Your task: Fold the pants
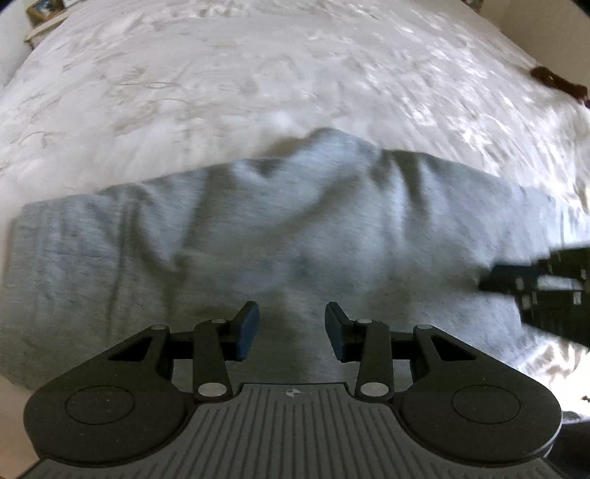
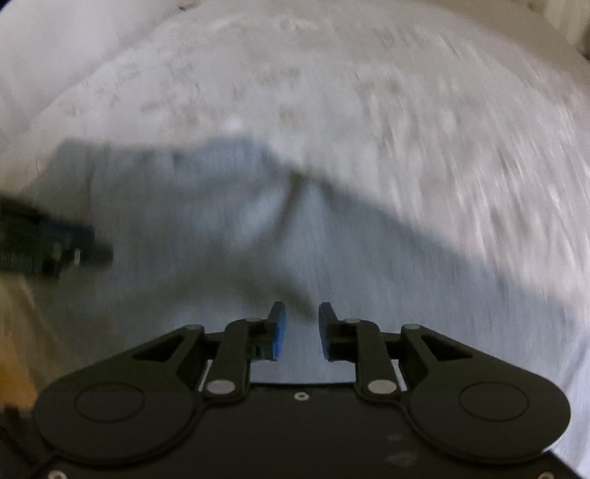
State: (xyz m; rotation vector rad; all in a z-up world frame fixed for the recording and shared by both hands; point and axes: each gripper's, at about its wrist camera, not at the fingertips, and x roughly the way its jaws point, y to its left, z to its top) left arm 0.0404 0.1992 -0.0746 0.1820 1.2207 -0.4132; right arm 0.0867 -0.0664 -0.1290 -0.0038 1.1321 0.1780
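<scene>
Grey pants (image 1: 258,235) lie rumpled across a white patterned bedspread (image 1: 258,73), stretched from left to right. My left gripper (image 1: 291,324) is open and empty just above the near part of the pants. My right gripper (image 2: 301,328) is open and empty over the same grey pants (image 2: 332,258). The right wrist view is badly motion-blurred. Each gripper shows in the other's view: the right one at the right edge (image 1: 534,287), the left one at the left edge (image 2: 55,243).
A dark brown object (image 1: 553,81) lies on the bedspread at the far right. A small framed object (image 1: 44,9) stands beyond the bed's far left corner. The bedspread (image 2: 368,92) extends beyond the pants.
</scene>
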